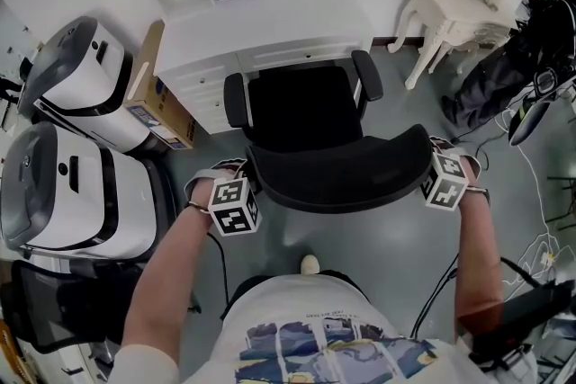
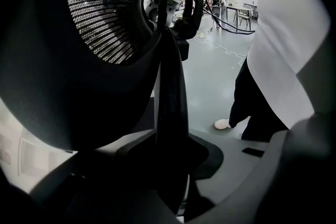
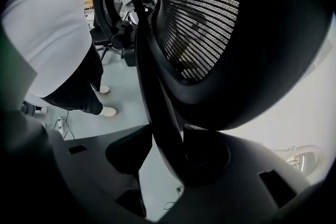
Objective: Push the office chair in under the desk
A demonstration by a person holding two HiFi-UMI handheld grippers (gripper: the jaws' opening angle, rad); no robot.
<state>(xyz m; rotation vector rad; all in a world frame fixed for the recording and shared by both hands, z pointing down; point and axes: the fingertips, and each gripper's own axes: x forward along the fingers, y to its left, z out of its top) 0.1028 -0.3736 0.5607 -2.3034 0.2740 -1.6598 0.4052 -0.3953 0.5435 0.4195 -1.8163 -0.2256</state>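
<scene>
Two grippers are clenching the backrest point(image 1: 340, 175) of the office chair point(image 1: 306, 117): the left gripper point(image 2: 170, 160) on its left frame bar, the right gripper point(image 3: 165, 155) on its right. The chair is standing on the floor, its seat front just meeting the desk point(image 1: 270, 27) front edge. The desk is lying straight ahead, beyond the chair, with both hands equally near.

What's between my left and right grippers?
The office chair's backrest alone spans that gap in the head view; left gripper and right gripper each clamp one side edge.
</scene>
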